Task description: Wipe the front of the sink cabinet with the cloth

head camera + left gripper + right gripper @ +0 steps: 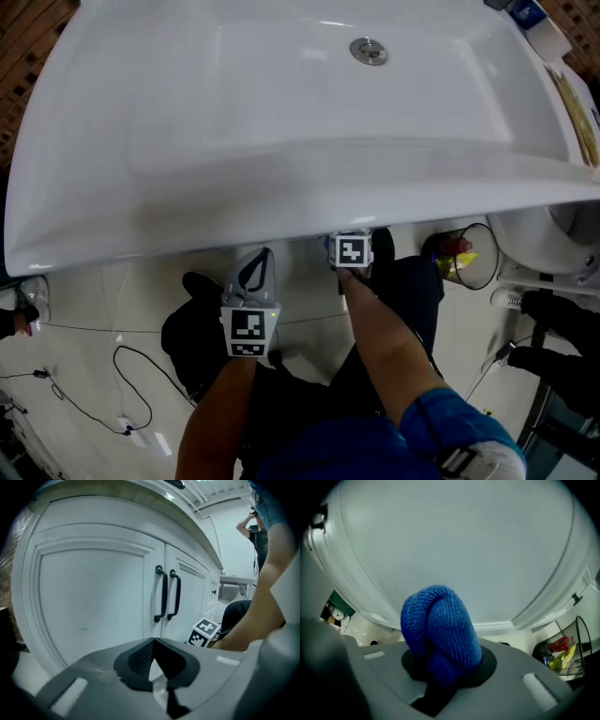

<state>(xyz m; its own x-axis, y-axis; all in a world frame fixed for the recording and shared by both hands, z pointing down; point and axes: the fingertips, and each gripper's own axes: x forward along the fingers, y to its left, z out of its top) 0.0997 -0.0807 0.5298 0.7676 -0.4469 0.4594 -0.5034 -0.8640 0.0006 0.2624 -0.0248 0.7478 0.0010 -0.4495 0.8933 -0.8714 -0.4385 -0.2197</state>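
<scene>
The white sink cabinet front (93,597) has two panelled doors with black handles (168,595). In the right gripper view a bunched blue cloth (440,632) sticks out of my right gripper (443,667), shut on it and pointed close at a white door panel (454,550). In the head view the right gripper (354,251) reaches under the basin's edge, its jaws hidden. My left gripper (153,660) is shut on nothing, held back from the doors; in the head view the left gripper (249,300) sits below the basin rim.
The white basin (281,131) with its drain (368,51) overhangs the cabinet and hides its front from above. A wire waste bin (464,255) with rubbish stands at the right. A black cable (131,389) lies on the tiled floor at the left.
</scene>
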